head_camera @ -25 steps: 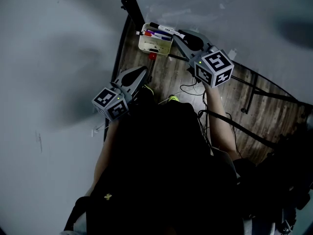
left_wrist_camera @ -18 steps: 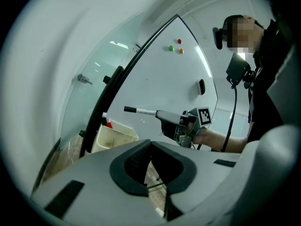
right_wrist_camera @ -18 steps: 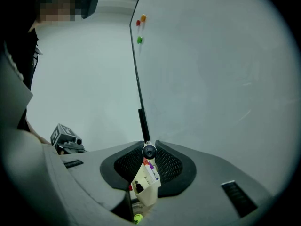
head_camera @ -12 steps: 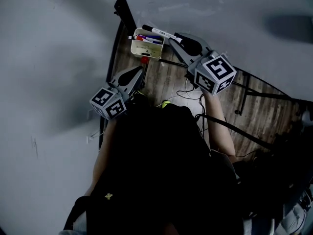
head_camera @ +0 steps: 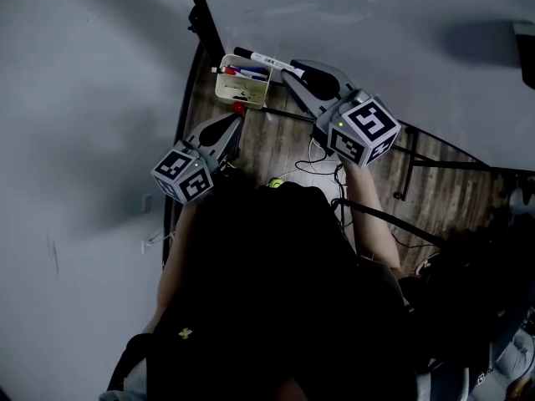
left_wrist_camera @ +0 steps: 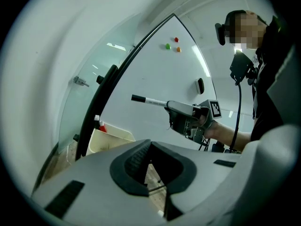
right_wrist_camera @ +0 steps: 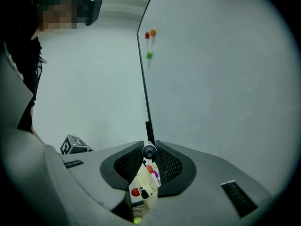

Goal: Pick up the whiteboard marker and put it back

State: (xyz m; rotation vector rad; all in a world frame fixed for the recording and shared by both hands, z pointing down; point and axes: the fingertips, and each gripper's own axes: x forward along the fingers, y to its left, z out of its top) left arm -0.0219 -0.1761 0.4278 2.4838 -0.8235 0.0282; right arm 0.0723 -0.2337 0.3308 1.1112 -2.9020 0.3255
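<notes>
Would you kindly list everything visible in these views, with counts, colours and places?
whiteboard: one, white, upright in a black frame
magnets: three, red, orange and green, high on the whiteboard
tray: one, cream, by the whiteboard's lower edge
spare markers: several, red and blue among them, in the tray; exact count unclear
whiteboard marker: one, white with a black cap, above the tray
floor: wood planks
cables: black, on the floor
right tongs: grey, closed on the whiteboard marker
left tongs: grey, closed, empty, near the tray
person: dark clothing, holding both tongs
</notes>
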